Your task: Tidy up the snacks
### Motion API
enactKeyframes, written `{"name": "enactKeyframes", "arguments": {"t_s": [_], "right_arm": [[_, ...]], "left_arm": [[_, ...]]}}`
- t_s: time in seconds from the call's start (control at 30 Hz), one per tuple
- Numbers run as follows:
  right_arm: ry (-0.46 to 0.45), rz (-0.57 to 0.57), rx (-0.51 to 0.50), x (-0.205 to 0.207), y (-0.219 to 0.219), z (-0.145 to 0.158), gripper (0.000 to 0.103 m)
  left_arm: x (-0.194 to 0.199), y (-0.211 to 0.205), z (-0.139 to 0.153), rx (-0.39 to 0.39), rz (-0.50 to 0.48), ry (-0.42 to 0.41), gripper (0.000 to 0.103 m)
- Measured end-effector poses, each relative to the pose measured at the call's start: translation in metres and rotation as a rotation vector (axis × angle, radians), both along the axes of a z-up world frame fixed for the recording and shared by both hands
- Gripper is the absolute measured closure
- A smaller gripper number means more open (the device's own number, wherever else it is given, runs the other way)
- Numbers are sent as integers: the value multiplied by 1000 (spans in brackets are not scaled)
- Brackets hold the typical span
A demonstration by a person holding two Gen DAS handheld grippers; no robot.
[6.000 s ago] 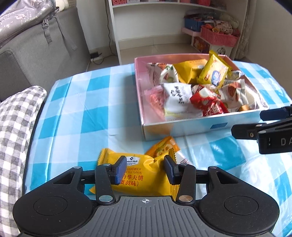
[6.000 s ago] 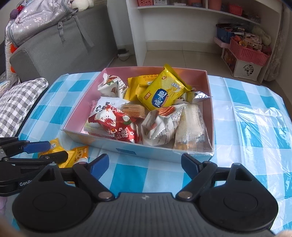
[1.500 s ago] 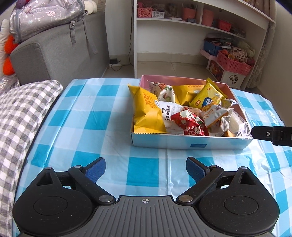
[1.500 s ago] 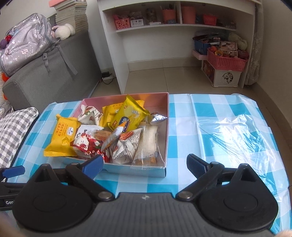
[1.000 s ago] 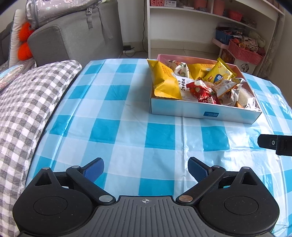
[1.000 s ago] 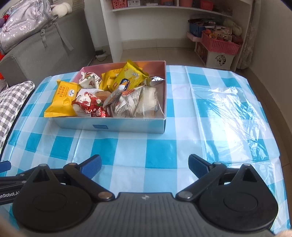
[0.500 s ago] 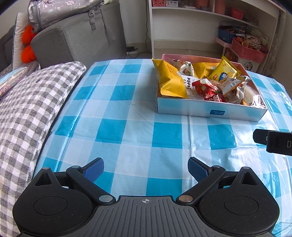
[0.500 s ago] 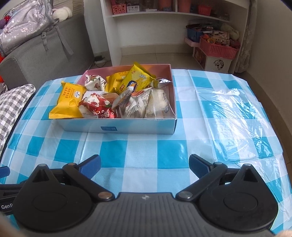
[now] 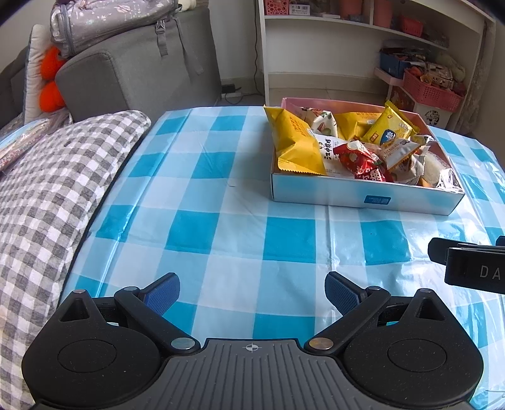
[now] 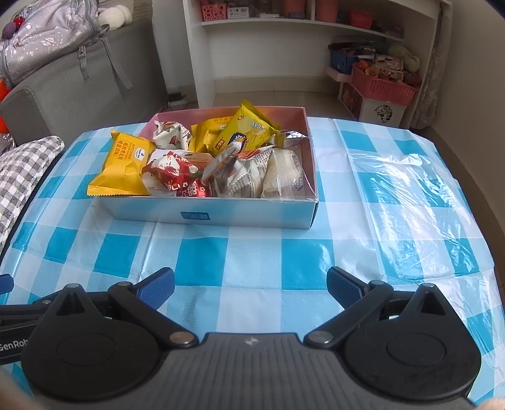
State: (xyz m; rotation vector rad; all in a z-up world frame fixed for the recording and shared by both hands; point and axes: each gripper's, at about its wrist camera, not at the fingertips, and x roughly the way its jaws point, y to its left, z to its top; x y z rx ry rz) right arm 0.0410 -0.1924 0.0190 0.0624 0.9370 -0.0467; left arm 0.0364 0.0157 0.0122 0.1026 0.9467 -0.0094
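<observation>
left claw (image 9: pixel 252 291): we hold it low over the near edge of the desk (image 9: pixel 202 195); its jaws are spread wide with nothing between them; blue pads (image 9: pixel 162 293) face bare checked cloth
right claw (image 10: pixel 251 288): we hold it the same way at the near edge; jaws wide, gripping nothing; its dark body also shows at the right margin of the left view
snack box (image 10: pixel 221 217): sits toward the far edge of the desk, well apart from both claws; pink inside, pale blue outside
snacks: all we can see lie piled inside the box
large yellow packet (image 10: pixel 124 165): at the box's left end, its lower edge overhanging the left wall
red packet (image 10: pixel 176 176): near the front wall, just beside the yellow one
yellow cracker packet (image 10: pixel 246 131): propped tilted near the back wall
clear wrapped pastry (image 10: pixel 284 175): at the right end of the box
checked cushion (image 9: pixel 44 195): against the left edge of the desk
sofa (image 9: pixel 132 72): beyond the cushion, a grey backpack (image 9: pixel 107 19) on top
white shelf (image 10: pixel 315 38): behind the desk; red basket (image 10: pixel 382 85) beside it
</observation>
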Motion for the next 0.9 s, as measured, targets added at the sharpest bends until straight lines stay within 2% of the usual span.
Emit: {"name": "enactKeyframes", "arguments": {"t_s": [0.9], "right_arm": [[10, -17, 11, 0, -1, -2, 0]], "left_arm": [[3, 0, -3, -27, -26, 6, 3]]}}
